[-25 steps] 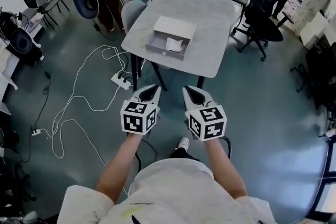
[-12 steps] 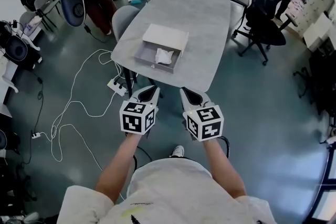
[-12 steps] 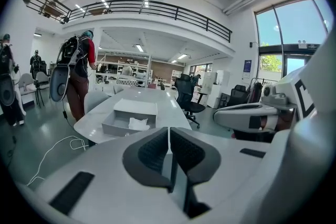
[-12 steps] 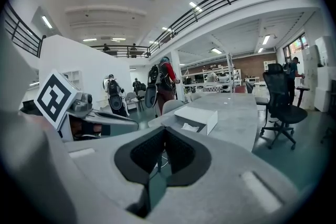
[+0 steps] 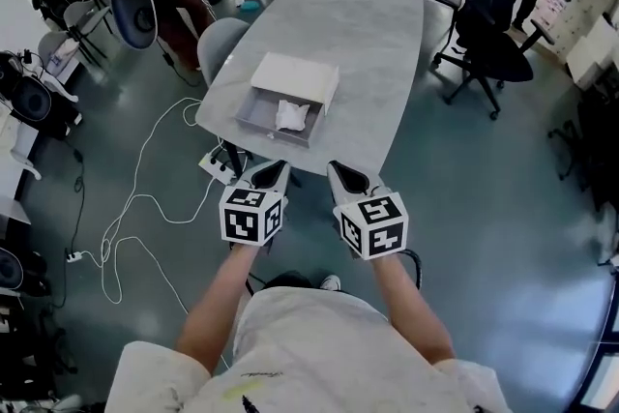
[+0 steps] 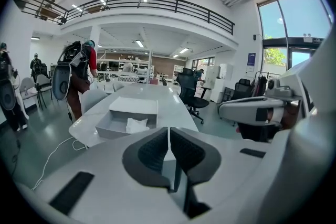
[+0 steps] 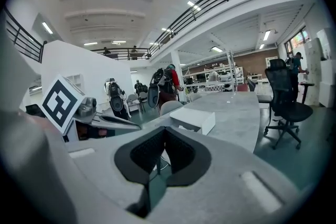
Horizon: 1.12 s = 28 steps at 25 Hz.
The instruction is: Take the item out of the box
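The long grey table (image 5: 368, 24) and the shallow grey open box (image 5: 271, 132) sit nearer to me than a second ago. The crumpled white item (image 5: 291, 115) lies inside the box, at the table's near end. My left gripper (image 5: 269, 174) and right gripper (image 5: 347, 177) hang side by side short of the table's near edge, each with its jaws pressed together and holding nothing.
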Tool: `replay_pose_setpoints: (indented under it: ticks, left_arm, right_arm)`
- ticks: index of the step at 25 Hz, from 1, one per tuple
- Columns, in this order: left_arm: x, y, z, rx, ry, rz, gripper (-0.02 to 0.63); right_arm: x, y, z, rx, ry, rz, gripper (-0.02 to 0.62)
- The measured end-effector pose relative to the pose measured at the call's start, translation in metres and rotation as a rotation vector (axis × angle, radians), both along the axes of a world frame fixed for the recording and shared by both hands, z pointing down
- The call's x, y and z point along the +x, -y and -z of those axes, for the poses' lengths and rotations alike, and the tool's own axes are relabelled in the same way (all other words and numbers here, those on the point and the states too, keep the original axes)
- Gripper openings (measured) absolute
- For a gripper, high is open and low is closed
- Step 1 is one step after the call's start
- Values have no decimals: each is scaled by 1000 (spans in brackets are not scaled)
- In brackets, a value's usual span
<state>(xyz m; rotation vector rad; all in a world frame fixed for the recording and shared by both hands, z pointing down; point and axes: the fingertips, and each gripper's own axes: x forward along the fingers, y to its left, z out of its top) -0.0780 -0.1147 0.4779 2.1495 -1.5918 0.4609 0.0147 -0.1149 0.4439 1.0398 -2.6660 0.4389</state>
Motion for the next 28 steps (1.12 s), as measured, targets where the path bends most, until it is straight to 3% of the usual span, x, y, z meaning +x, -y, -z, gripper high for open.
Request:
replay_pose_setpoints:
  ticks: [15, 28]
  left_arm:
    - [-18, 98, -40, -70, 65, -26, 20]
    - [-27, 183, -88, -203, 138, -145, 21]
  right_arm:
    - [-15, 81, -25, -39, -30, -17, 5]
    - [-25, 154, -41, -95, -60, -83, 5]
